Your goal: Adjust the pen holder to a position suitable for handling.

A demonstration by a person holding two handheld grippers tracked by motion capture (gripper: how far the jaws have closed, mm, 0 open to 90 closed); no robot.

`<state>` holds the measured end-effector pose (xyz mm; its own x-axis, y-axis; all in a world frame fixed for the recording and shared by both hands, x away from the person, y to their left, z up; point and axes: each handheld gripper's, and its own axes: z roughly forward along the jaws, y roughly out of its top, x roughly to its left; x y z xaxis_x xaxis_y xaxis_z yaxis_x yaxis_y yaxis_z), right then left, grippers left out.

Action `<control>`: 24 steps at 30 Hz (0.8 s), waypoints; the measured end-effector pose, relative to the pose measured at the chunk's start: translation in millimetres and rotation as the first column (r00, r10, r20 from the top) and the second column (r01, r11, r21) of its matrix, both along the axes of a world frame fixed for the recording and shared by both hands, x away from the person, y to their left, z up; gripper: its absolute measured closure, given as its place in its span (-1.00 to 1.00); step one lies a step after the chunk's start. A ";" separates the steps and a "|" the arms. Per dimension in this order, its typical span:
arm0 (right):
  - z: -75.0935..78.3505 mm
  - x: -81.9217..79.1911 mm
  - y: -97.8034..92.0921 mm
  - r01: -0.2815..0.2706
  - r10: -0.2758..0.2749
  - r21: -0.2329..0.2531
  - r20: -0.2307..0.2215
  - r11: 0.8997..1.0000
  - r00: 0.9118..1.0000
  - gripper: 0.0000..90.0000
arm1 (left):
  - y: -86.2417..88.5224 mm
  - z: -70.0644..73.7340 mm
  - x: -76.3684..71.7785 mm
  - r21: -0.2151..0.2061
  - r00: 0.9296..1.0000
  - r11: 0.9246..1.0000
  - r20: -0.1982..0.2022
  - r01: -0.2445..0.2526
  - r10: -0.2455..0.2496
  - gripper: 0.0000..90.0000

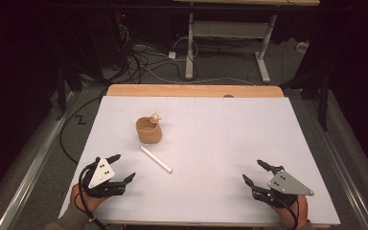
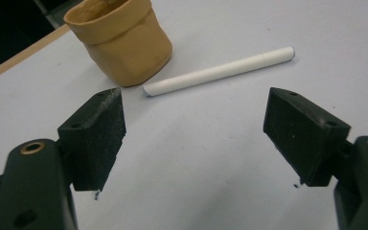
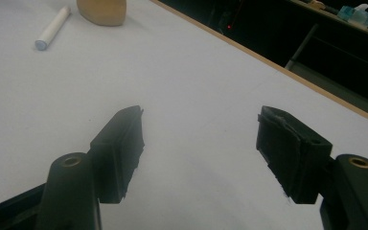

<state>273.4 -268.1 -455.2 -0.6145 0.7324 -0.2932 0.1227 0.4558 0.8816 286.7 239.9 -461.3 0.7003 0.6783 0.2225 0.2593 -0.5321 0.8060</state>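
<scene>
1. The left gripper [image 1: 122,168] rests at the near left of the table [image 1: 230,134], held in a hand [image 1: 84,199]. Its jaws stand wide apart with nothing between them.
2. In the left gripper view, the gripper [image 2: 196,139] looks across bare white surface toward the stick [image 2: 219,71] and the cup [image 2: 120,40].
3. The right gripper [image 1: 253,171] sits at the near right, well apart from the left one. Its jaws are also spread wide and hold nothing.
4. The white stick [image 1: 155,159] lies flat on the table, slanting from near the cup down toward the near side. It is closer to the left gripper than to the right, and touches neither.
5. The tan cup [image 1: 149,130] stands upright just beyond the stick's far end. A small pinkish knob [image 1: 155,116] shows at its far rim.
6. In the right gripper view, stick [image 3: 52,28] and cup [image 3: 102,11] lie far off at the upper left, beyond its gripper [image 3: 199,143].
</scene>
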 end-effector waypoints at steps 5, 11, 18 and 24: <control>-0.5 -0.1 1.2 -0.007 0.007 -0.006 -0.001 1.000 1.000 -0.27 | 2.0 -3.0 1.4 0.014 1.000 1.000 -0.020 -0.001 0.001 -0.52; 0.2 -2.2 4.0 -0.015 0.015 -0.013 0.002 1.000 1.000 -0.26 | 1.4 0.5 5.8 0.046 0.999 0.999 -0.032 0.025 -0.023 -0.51; -2.4 -0.2 4.5 -0.016 0.016 -0.015 -0.012 1.000 1.000 -0.26 | -1.2 20.2 30.5 0.065 0.998 0.997 -0.039 0.053 -0.050 -0.50; -3.2 -0.6 5.0 -0.018 0.018 -0.015 -0.017 1.000 1.000 -0.26 | -7.1 28.9 52.3 0.071 0.997 0.996 -0.050 0.062 -0.059 -0.50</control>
<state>272.9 -263.0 -458.5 -0.6326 0.7167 -0.2937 0.1294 0.4716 0.8723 339.0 232.9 -432.5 0.7504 0.6178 0.2349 0.2622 -0.6044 0.7523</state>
